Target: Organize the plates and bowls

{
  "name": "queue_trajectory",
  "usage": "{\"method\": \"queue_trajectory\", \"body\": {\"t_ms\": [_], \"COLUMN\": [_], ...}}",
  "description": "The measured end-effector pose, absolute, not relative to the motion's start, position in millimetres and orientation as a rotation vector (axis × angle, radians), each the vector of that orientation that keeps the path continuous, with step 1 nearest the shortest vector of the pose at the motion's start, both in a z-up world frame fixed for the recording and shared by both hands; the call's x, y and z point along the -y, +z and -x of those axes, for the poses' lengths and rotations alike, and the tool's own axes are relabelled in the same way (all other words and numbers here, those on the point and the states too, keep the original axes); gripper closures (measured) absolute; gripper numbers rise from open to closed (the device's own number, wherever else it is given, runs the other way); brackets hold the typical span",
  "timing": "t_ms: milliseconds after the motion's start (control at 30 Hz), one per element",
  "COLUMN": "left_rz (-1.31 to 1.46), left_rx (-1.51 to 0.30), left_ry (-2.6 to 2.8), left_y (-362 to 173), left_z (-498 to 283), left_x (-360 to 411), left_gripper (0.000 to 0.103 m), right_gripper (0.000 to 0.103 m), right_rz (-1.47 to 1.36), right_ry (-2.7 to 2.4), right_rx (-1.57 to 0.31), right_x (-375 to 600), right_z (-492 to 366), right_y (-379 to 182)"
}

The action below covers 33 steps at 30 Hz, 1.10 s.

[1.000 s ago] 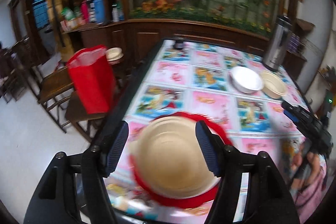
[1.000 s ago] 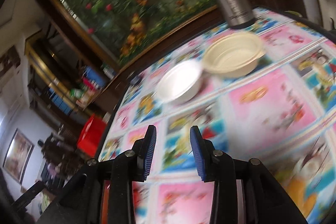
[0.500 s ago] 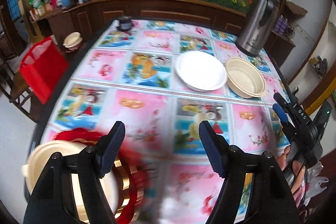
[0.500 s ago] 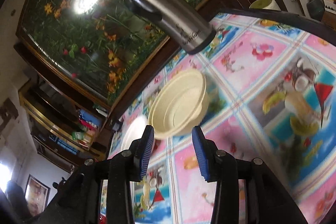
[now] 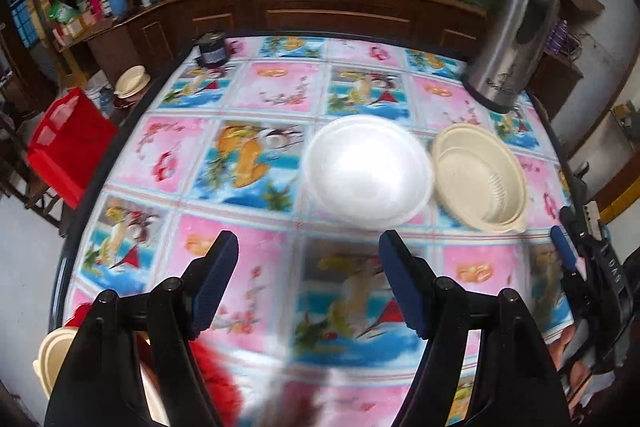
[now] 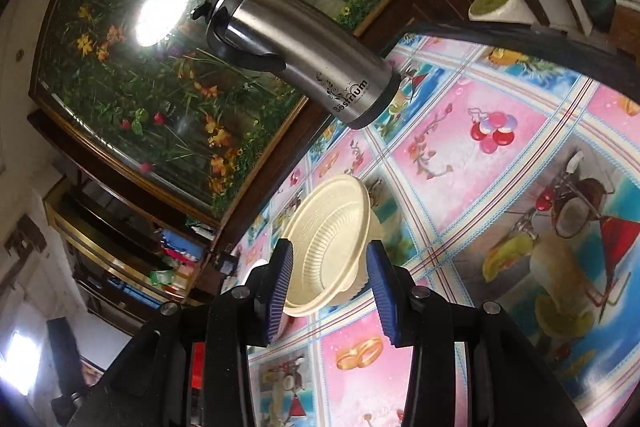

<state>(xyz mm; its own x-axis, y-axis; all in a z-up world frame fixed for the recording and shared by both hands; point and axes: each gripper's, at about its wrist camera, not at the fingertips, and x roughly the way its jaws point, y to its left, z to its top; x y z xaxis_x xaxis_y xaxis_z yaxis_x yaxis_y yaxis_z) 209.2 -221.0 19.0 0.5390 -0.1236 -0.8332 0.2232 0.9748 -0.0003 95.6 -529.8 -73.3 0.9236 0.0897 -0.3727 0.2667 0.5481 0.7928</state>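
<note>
Both tools are closing in for a pickup, neither gripping yet. The left gripper (image 5: 308, 281) hangs spread and empty above the glossy patterned tablecloth (image 5: 256, 91), short of the smooth white plate (image 5: 368, 171). The right gripper (image 6: 328, 291) frames the ribbed cream bowl (image 6: 330, 245), jaws parted (no contact visible). Next, I judge: straddle 1 rim, then clamp. Beyond stands a steel flask (image 6: 300, 55).

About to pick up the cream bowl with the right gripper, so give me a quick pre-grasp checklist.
1. Right gripper lined up on cream bowl: ok.
2. Pads pressing on the bowl: cannot tell; none visible.
3. Left gripper empty and open: ok.
4. White plate apart from the bowl: cannot tell, rims look very close.
5. Steel flask away from the bowl: ok.
</note>
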Motion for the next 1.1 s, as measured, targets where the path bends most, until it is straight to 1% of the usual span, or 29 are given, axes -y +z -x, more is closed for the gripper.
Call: {"method": "queue_trajectory", "body": {"t_ms": [300, 433, 733, 1100], "left_rz": [-0.086, -0.049, 0.071, 0.16], "left_rx": [-1.111, -1.123, -1.147, -1.244], "left_ry": [-0.313, -0.312, -0.271, -0.284], "left_y": [-15, -22, -34, -62], "left_z": [-213, -216, -236, -255], "left_x": [297, 318, 333, 348], "left_gripper": [0.031, 0.031, 0.031, 0.031], "right_gripper": [0.062, 0.059, 0.059, 0.059], "right_rz": [-1.078, -1.081, -1.109, -1.105], "right_ry": [-0.097, -0.088, -0.058, -0.06], "right_rx": [-0.386, -0.364, -0.366, -0.374], "right_x": [544, 544, 542, 539], "right_z": [-93, -90, -91, -93], "right_y": [-78, -73, -73, -73]}}
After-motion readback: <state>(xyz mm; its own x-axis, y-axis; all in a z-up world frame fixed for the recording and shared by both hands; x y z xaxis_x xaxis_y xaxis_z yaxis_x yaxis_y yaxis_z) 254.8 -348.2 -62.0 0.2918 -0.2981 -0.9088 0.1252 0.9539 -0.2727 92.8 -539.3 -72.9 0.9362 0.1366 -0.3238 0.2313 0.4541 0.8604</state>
